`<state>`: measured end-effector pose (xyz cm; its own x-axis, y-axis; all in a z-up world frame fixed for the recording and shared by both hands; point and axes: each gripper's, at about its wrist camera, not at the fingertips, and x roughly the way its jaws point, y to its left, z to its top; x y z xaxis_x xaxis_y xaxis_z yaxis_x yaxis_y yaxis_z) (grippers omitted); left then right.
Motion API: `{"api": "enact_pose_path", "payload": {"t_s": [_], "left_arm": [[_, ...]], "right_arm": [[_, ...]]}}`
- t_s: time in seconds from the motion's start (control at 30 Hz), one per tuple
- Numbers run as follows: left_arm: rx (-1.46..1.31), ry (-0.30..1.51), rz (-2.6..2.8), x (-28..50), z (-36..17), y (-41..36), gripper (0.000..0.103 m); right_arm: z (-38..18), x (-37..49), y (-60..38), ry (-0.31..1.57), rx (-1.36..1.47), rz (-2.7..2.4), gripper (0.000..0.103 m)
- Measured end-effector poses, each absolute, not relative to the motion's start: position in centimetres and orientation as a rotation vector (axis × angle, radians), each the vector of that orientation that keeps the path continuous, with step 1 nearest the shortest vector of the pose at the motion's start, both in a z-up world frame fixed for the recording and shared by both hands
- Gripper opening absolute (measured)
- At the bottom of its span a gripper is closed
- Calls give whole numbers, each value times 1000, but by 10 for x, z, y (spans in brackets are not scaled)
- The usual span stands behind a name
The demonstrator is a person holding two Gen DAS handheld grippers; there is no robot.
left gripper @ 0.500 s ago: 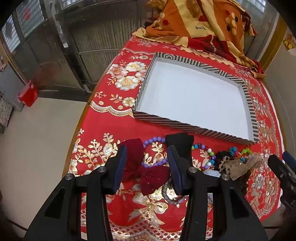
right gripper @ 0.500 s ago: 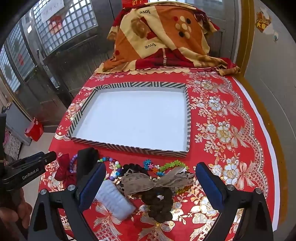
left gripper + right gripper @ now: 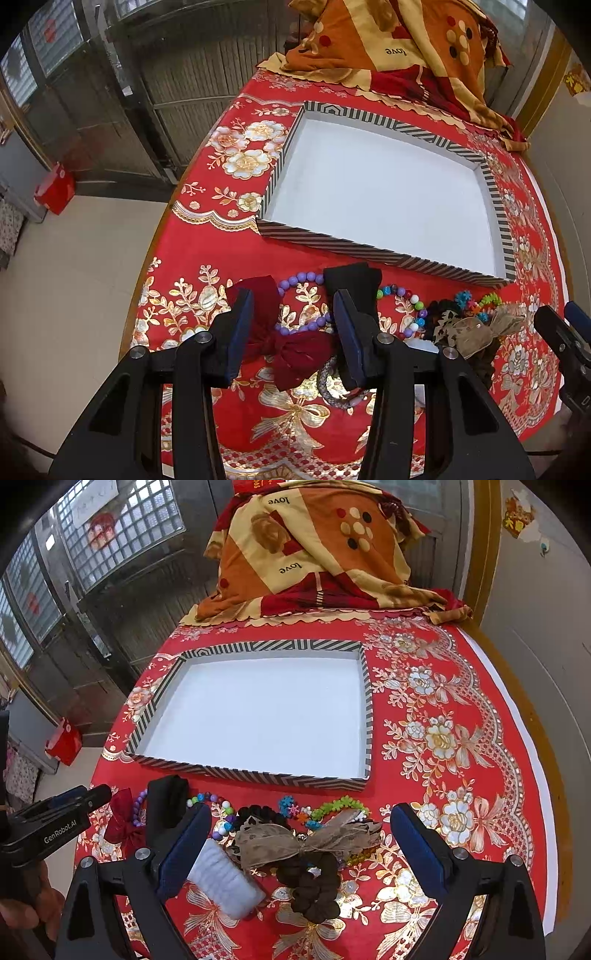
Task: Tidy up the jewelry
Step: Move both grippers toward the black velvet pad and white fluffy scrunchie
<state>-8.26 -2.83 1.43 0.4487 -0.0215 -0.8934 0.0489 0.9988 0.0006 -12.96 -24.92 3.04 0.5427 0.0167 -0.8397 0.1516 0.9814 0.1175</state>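
Below, 2 unclenched grippers, left [image 3: 293, 325] astride velvet bow [image 3: 295, 349], right [image 3: 301, 834] over gauzy bow [image 3: 295, 840].

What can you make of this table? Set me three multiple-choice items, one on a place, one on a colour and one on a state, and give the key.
1. Relative to the tray, the purple beads lie:
A. inside it
B. before it, on the cloth
C. behind it

2. The bow between the left gripper's fingers is:
A. dark red
B. green
C. white

3. The right gripper is:
A. wide open, gripping nothing
B. shut on the bow
C. shut on the tray

Key:
1 B: the beads rest on the cloth on the near side of the tray's striped wall.
2 A: its velvet loops are dark red.
3 A: its jaws stand far apart, with neither pad pressing on anything.
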Motion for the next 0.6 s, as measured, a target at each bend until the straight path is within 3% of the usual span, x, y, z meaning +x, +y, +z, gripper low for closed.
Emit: {"api": "enact_pose_path", "payload": {"t_s": [0.6], "left_arm": [[32,1114,-50,-84,13,-30,44]], "right_arm": [[25,-133,-251,1010,196,-92,96]]}}
